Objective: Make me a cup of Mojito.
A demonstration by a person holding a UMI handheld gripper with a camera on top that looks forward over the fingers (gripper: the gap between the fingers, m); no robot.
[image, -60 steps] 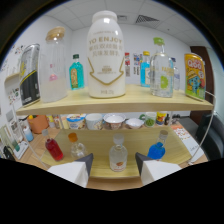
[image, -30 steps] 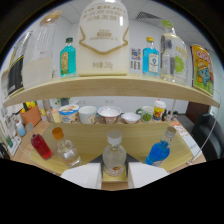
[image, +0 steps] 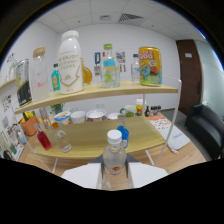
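Note:
A small clear bottle (image: pixel 114 156) with a white cap stands upright between my two white fingers (image: pixel 80 176), which press on its lower body from both sides. My gripper (image: pixel 114 176) is shut on it, just in front of the lower wooden shelf (image: pixel 90 145). A blue bottle (image: pixel 123 134) stands on that shelf right behind the clear bottle's cap. The bottle's base is hidden below the fingers.
On the lower shelf beyond the left finger stand a red bottle (image: pixel 43 140), a small clear bottle (image: pixel 62 141) and a row of cups (image: pixel 80 116). The upper shelf (image: pixel 100 92) holds a big white bottle (image: pixel 70 62), a green-capped bottle (image: pixel 109 67) and a yellow can (image: pixel 150 65). A dark armchair (image: pixel 206 125) stands beyond the right finger.
The view has pulled back and swung rightward. The clear bottle stayed between the fingers while the shelves slid leftward, and the blue bottle now sits behind it.

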